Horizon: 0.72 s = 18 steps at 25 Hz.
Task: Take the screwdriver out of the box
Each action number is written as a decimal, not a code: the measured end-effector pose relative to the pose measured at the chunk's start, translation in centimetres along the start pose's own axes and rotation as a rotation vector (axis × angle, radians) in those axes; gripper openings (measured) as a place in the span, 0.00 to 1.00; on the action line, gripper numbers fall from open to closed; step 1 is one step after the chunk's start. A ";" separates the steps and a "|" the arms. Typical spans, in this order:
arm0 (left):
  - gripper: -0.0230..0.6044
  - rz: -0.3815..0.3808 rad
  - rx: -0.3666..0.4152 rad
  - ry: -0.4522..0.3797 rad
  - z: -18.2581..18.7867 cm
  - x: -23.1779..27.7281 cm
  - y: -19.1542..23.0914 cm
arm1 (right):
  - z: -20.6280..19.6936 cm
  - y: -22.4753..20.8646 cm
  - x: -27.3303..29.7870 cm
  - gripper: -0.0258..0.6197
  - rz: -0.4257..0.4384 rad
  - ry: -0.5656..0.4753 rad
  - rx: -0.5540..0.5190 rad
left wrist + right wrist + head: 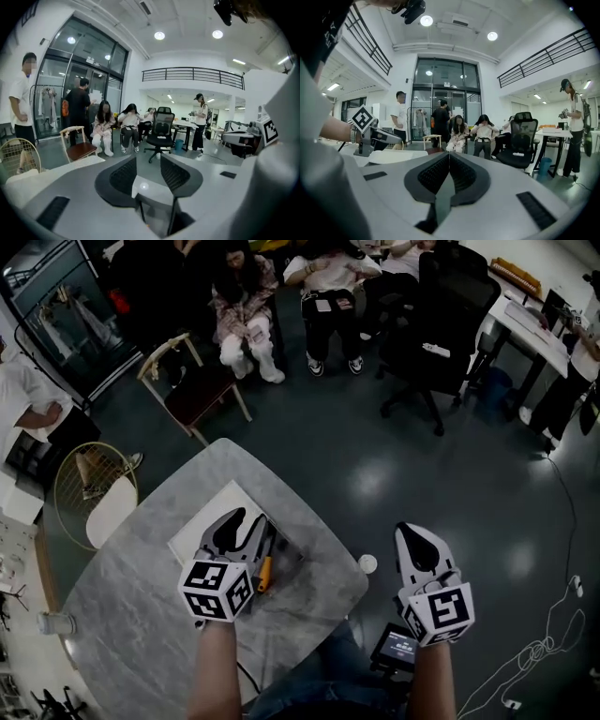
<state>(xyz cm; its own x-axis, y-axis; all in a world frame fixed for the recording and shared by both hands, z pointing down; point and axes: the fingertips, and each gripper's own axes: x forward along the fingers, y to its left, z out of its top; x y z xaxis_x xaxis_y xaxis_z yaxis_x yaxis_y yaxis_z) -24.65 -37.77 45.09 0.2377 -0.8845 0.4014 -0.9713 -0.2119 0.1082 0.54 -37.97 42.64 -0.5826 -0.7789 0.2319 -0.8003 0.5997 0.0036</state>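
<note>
One grey marble table [122, 615] holds everything that matters here, and on it lies the flat white box [211, 517], with a darker part along its right side. Your left gripper [246, 518] hangs over that box. In the left gripper view its jaws [148, 159] stand wide apart, and only the pale surface and the room beyond show between the pads, so it holds nothing. Your right gripper [408, 532] is well apart from the box, off the table's right edge over the floor. The right gripper view shows its jaws [449, 157] pressed together, with nothing in them.

Smallest is the screwdriver [265, 573]. Its orange handle lies just beside the left gripper's marker cube, on your side of the fingertips, and its dark shaft runs away from you along the box's darker part. I cannot tell whether it sits in a recess or only on the edge.

I judge that you are at the reach: the tool is untouched and the grasp has not begun. Your open jaws point past the handle, not at it. The next move calls for drawing the left gripper back towards you and tipping it down until the pads straddle the orange handle across its width. Then close on it and lift straight up, clear of the box.
</note>
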 end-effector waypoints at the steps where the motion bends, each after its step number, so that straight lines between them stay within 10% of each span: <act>1: 0.31 -0.012 -0.003 0.028 -0.8 0.3 -0.1 | -0.6 0.0 -0.2 0.08 -0.005 0.015 0.004; 18: 0.24 -0.133 -0.086 0.594 -18.1 -0.3 -1.6 | -10.3 2.5 -1.8 0.08 -0.021 0.210 0.123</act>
<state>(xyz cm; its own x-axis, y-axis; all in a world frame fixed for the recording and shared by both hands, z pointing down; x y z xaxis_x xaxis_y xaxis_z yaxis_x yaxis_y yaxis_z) -22.98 -29.69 61.28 0.3464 -0.4644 0.8151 -0.9344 -0.2482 0.2557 1.05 -33.18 52.27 -0.5341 -0.7279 0.4301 -0.8303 0.5473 -0.1050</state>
